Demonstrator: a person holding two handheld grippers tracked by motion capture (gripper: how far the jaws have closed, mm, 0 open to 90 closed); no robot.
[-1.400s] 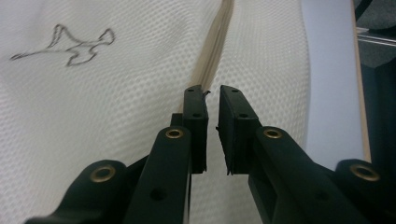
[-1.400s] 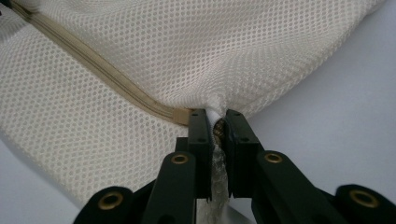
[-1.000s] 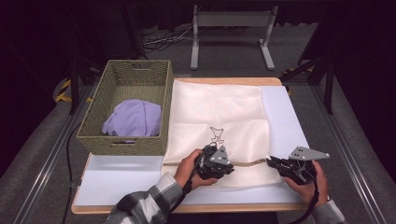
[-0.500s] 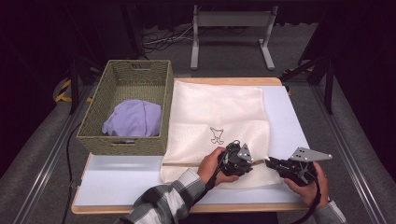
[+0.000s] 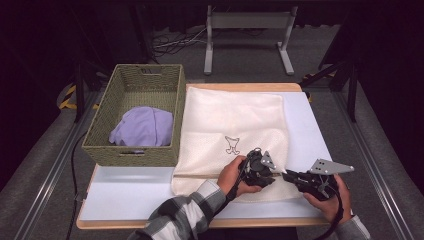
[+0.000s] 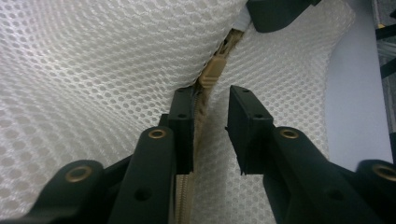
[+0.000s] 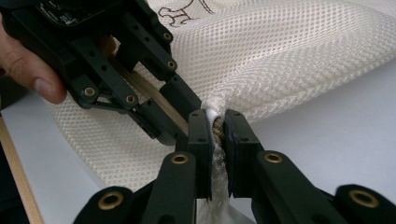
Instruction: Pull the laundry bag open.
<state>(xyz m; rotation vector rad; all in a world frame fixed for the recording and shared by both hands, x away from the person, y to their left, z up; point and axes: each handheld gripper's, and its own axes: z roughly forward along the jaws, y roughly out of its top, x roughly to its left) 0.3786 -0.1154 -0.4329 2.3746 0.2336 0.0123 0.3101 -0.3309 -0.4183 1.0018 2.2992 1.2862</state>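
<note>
A white mesh laundry bag (image 5: 235,115) lies flat on the table, its tan zipper (image 6: 201,109) running along the near edge. My left gripper (image 5: 276,173) sits on that edge. Its jaws have just been opening and now stand apart (image 6: 210,100). The zipper tape lies against one jaw, and the tan zipper pull (image 6: 212,74) is just beyond the tips. My right gripper (image 5: 289,175) is shut (image 7: 215,119) on the bunched end of the bag (image 7: 289,60) by the zipper's end, tip to tip with the left gripper (image 7: 184,105).
A woven basket (image 5: 132,80) holding a lilac cloth (image 5: 142,125) stands to the left of the bag. The pale blue table top (image 5: 130,195) shows at the front left and along the right side (image 5: 310,130). A metal stand (image 5: 247,30) stands behind the table.
The left gripper has slid right along the bag's near edge until it meets the right gripper. The right gripper has stayed where it was.
</note>
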